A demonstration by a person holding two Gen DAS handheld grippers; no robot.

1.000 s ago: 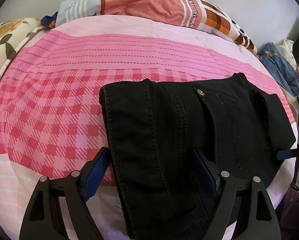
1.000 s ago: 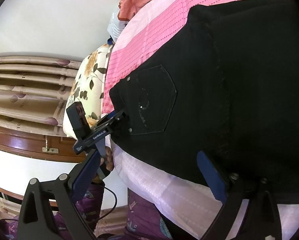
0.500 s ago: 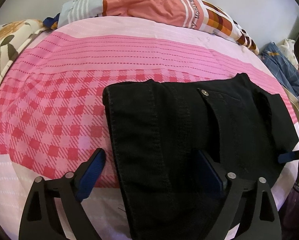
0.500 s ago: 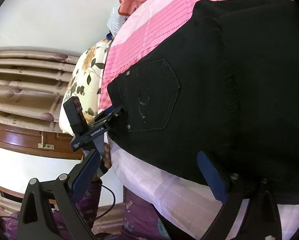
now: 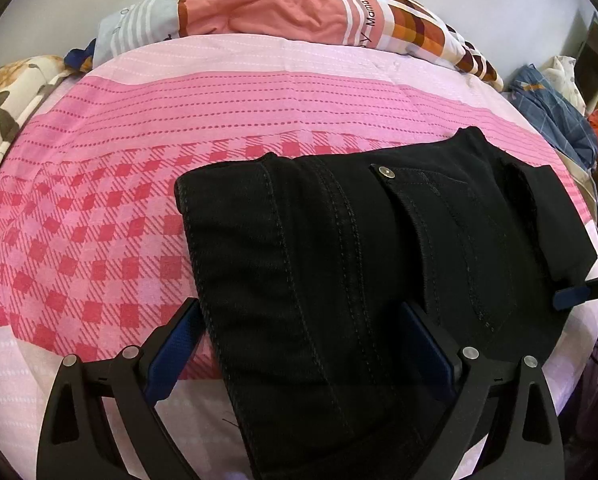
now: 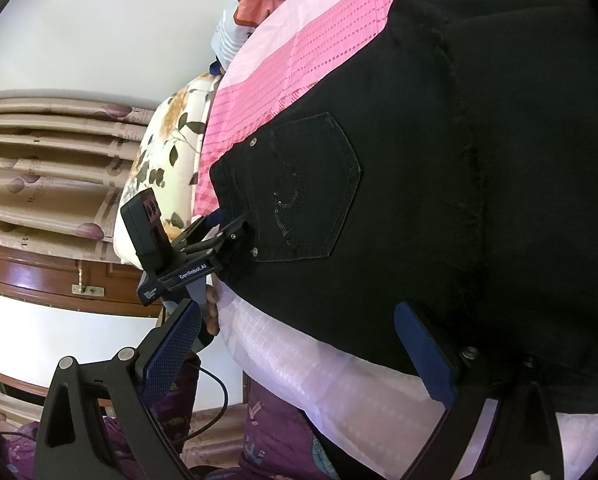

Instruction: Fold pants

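Now both tools gape over black pants; striped pillow beyond.

pants on bed, pillow behind

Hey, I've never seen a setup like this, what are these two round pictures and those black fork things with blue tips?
Each picture comes from a camera on handheld tongs, looking along their two fingers; no robot, a person carries one in each hand. The left tongs straddle the black folded denim pants lying on the pink checked bedsheet, jaws open, gripping nothing. The right tongs are open too, at the bed's edge. Their view also shows the left tongs from outside. A striped pillow lies behind.
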